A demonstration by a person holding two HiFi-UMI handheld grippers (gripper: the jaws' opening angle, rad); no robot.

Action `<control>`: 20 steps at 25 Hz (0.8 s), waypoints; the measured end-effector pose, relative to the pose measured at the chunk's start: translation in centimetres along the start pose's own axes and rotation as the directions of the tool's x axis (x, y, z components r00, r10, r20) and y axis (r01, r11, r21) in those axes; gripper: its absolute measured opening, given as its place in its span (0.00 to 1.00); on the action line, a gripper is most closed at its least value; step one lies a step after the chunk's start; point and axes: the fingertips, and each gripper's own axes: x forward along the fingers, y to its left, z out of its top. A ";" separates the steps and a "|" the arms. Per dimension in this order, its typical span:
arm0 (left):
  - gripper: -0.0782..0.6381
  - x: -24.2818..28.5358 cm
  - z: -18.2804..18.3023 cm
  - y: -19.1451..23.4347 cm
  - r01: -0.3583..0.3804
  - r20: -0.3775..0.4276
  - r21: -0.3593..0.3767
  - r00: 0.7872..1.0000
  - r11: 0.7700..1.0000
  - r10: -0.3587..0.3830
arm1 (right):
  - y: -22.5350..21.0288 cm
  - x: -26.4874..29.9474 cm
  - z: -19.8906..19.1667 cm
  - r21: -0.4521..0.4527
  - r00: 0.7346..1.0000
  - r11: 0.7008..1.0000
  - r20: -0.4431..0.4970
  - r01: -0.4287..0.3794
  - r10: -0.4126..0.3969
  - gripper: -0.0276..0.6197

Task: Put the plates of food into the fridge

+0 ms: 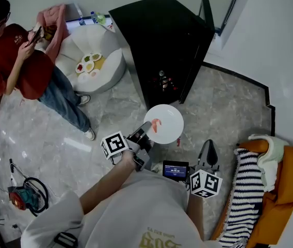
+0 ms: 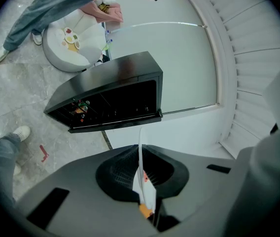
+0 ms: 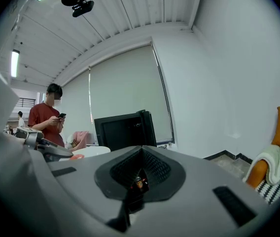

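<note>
plate (image 1: 163,123) in left gripper (image 1: 145,129), before open fridge (image 1: 162,45)

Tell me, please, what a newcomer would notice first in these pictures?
The white plate with a reddish piece of food stands out at the middle of the head view, its rim clamped in the left gripper, just before the open black fridge. At upper left a person in a red shirt stands beside a white round table bearing small dishes.

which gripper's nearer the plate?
Left. The left gripper is shut on the plate rim; the right gripper is apart, below and right of it in the head view, shut, empty.
</note>
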 end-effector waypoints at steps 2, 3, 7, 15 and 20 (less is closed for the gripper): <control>0.13 0.7 0.1 0.3 -0.007 -0.008 -0.007 1.000 1.000 0.006 | -0.1 0.6 0.0 -0.004 1.000 1.000 -0.005 0.001 -0.001 0.06; 0.13 1.2 0.2 0.4 -0.008 -0.012 -0.010 1.000 1.000 0.008 | -0.3 1.0 0.0 -0.004 1.000 1.000 -0.008 0.004 -0.004 0.06; 0.13 3.7 1.2 0.3 -0.006 -0.033 -0.002 0.999 1.000 0.006 | -1.2 2.9 -0.1 0.006 0.999 1.000 -0.024 0.030 -0.030 0.06; 0.13 8.5 3.8 -0.5 -0.004 -0.079 0.015 0.997 1.000 0.006 | -1.1 8.1 1.3 0.001 0.998 0.998 -0.035 0.055 -0.055 0.06; 0.13 10.8 5.8 -0.7 -0.014 -0.072 0.033 0.997 0.999 0.016 | -0.8 10.8 1.7 0.002 0.997 0.998 -0.052 0.063 -0.062 0.06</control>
